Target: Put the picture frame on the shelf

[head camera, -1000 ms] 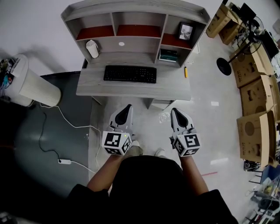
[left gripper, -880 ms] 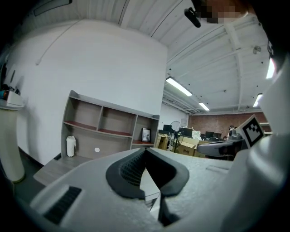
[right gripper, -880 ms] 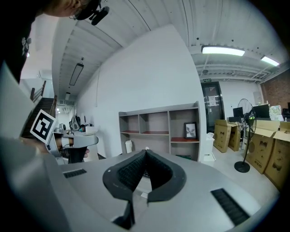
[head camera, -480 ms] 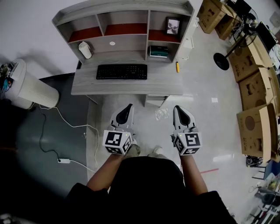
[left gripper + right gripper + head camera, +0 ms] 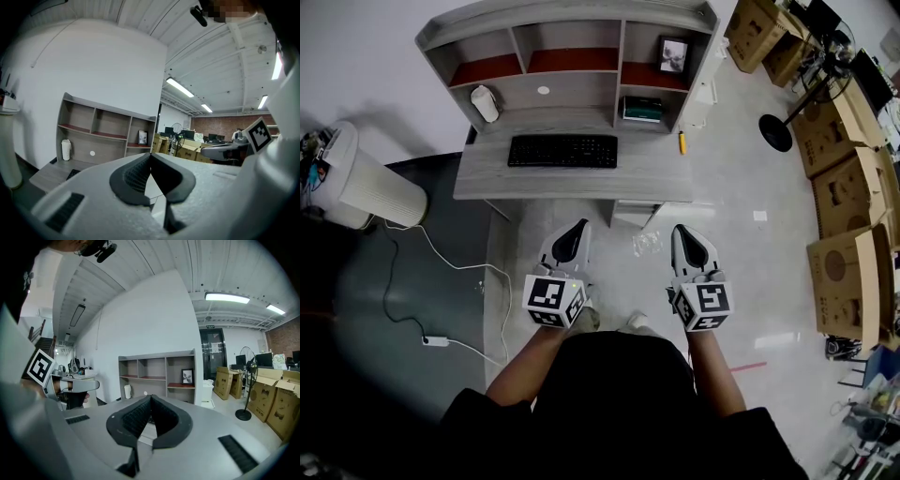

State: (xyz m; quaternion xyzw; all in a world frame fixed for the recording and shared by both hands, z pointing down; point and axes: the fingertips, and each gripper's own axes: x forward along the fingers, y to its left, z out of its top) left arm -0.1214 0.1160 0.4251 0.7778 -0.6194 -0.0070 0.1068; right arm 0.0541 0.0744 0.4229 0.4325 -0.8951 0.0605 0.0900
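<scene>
The black picture frame point(image 5: 672, 56) stands upright in the right top compartment of the grey desk shelf point(image 5: 568, 13); the same picture frame point(image 5: 187, 377) shows small in the right gripper view, and as a small picture frame point(image 5: 142, 137) in the left gripper view. My left gripper point(image 5: 578, 228) and right gripper point(image 5: 682, 232) hang side by side over the floor, well short of the desk's front edge. Both are shut with nothing between their jaws, tips together in each gripper view: left gripper point(image 5: 150, 154), right gripper point(image 5: 151, 397).
On the desk point(image 5: 487, 178) lie a black keyboard point(image 5: 562, 151), a white bottle point(image 5: 485, 103) and a yellow marker point(image 5: 682, 142). Books point(image 5: 642, 110) fill the lower right compartment. A white cylinder appliance point(image 5: 366, 178) stands left, cardboard boxes point(image 5: 848, 206) and a fan stand point(image 5: 776, 131) right.
Over the second the desk and shelf have slid left and a little up in the head view. Both grippers stay shut and empty, side by side.
</scene>
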